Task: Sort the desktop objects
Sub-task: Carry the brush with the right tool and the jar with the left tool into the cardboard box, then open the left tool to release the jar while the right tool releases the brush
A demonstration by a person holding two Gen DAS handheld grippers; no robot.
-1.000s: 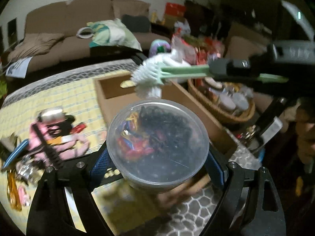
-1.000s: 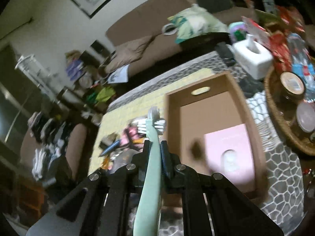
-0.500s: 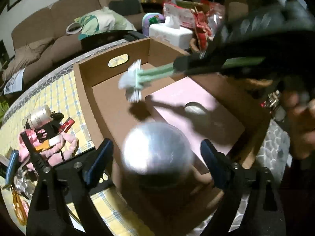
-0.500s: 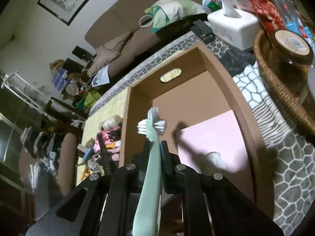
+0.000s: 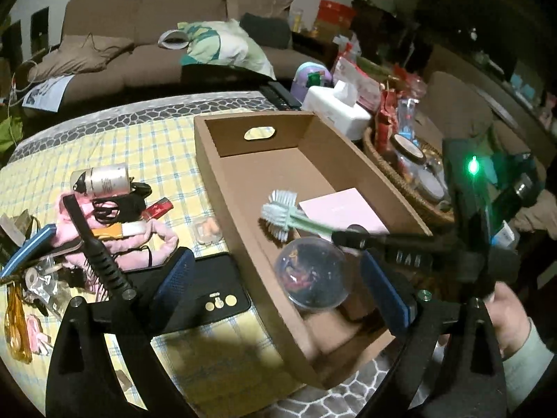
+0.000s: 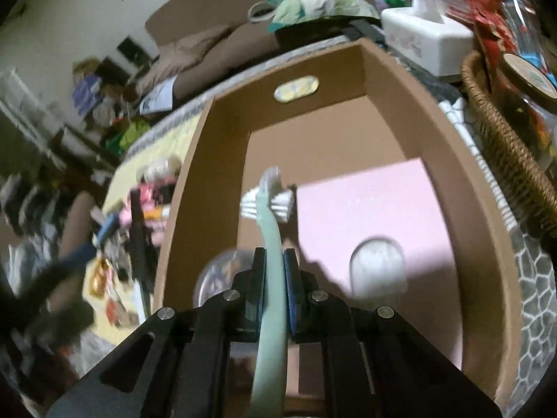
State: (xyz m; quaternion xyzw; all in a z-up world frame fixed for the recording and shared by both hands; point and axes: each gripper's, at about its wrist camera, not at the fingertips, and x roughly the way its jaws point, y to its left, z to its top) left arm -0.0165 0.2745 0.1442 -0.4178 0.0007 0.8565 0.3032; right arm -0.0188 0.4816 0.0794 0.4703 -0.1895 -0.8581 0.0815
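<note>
A clear round container (image 5: 313,275) with colourful bits inside sits in the near end of the brown cardboard box (image 5: 226,191). My left gripper (image 5: 275,264) straddles it, its jaws opening, and the blue pads (image 5: 174,275) stand clear of its sides. My right gripper (image 6: 273,261) is shut on the handle of a pale green brush (image 6: 268,198), whose white bristles hang low inside the box (image 6: 470,209) above a pink card (image 6: 365,209). In the left wrist view the brush (image 5: 282,216) reaches in from the right over the container. The container (image 6: 216,271) shows blurred at the lower left.
Clutter lies on the yellow checked cloth left of the box: a pink cloth (image 5: 115,240), a black comb (image 5: 97,247), a silver can (image 5: 101,179), a black case (image 5: 209,289). A wicker basket (image 5: 400,181) and a tissue box (image 5: 334,104) flank the right. A hand (image 5: 504,317) holds the right gripper.
The left gripper has let go of the clear container, which now rests in the box, and its jaws have widened. The right gripper has come down, carrying the brush into the box.
</note>
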